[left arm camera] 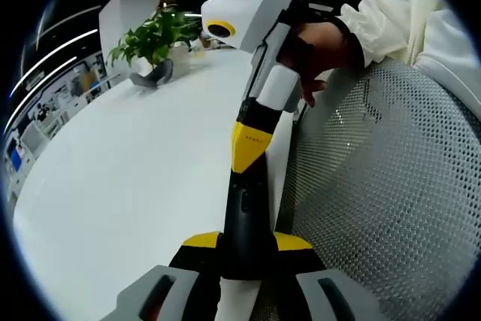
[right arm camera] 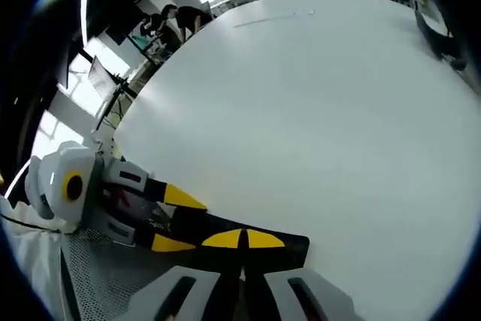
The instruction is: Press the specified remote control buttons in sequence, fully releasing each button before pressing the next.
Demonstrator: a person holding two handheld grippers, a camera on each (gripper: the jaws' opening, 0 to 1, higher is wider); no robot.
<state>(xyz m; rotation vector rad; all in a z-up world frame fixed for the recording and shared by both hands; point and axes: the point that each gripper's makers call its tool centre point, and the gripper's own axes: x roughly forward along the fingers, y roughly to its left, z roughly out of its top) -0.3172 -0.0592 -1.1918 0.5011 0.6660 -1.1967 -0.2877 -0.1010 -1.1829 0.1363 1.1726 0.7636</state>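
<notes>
A slim black remote (left arm camera: 244,208) is seen edge-on and runs straight out from between my left gripper's (left arm camera: 246,244) yellow-tipped jaws, which are shut on its sides. My right gripper (left arm camera: 252,148), held by a hand (left arm camera: 323,46) in a white sleeve, points back along the remote with its yellow tip at the remote's far end. In the right gripper view my right gripper (right arm camera: 242,240) has its jaws shut together, tips on the black remote (right arm camera: 199,225). The left gripper (right arm camera: 176,222) reaches in from the left around the remote. Whether a button is pressed is hidden.
A wide white table (left arm camera: 135,155) spreads to the left, with a potted plant (left arm camera: 154,35) at its far end. A grey mesh chair (left arm camera: 391,186) stands against the table edge on the right. People (right arm camera: 169,20) sit at desks far beyond the table.
</notes>
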